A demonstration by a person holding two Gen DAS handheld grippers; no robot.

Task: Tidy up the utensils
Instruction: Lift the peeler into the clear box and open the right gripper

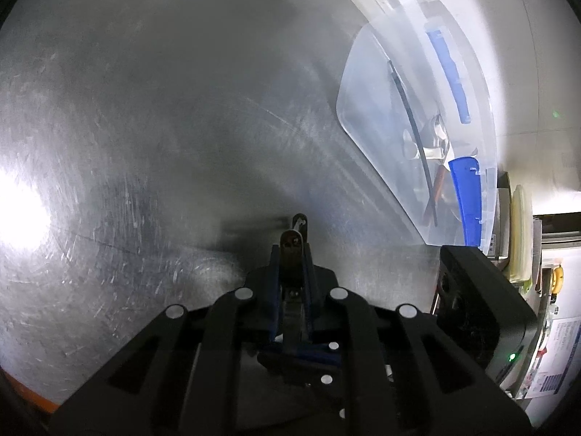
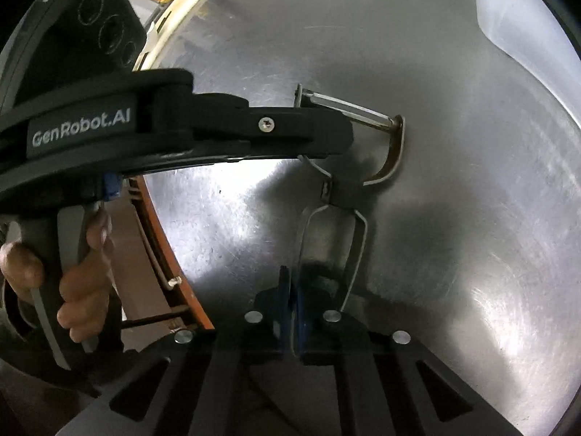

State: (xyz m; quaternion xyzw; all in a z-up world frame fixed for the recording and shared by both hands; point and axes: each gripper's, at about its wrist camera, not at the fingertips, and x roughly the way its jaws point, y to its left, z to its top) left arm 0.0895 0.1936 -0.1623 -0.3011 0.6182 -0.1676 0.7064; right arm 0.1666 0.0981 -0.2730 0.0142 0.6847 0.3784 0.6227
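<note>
- Gripping a metal peeler (image 2: 363,138) by its handle, the left tongs (image 1: 292,250) hold it just above the steel desk (image 1: 145,127).
- Right tongs (image 2: 292,290) are together, empty, just beside the peeler's looped end.
- Farther off, a clear bin (image 1: 366,83) already contains several utensils; the peeler is not yet inside.
- Bin contents are blurred, partly cut off.

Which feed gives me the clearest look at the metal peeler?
The right wrist view: the metal peeler appears nearly whole there, blade, curved frame and wire handle, over the steel table. The left wrist view shows only its end-on tip pinched in the left tool.
</note>
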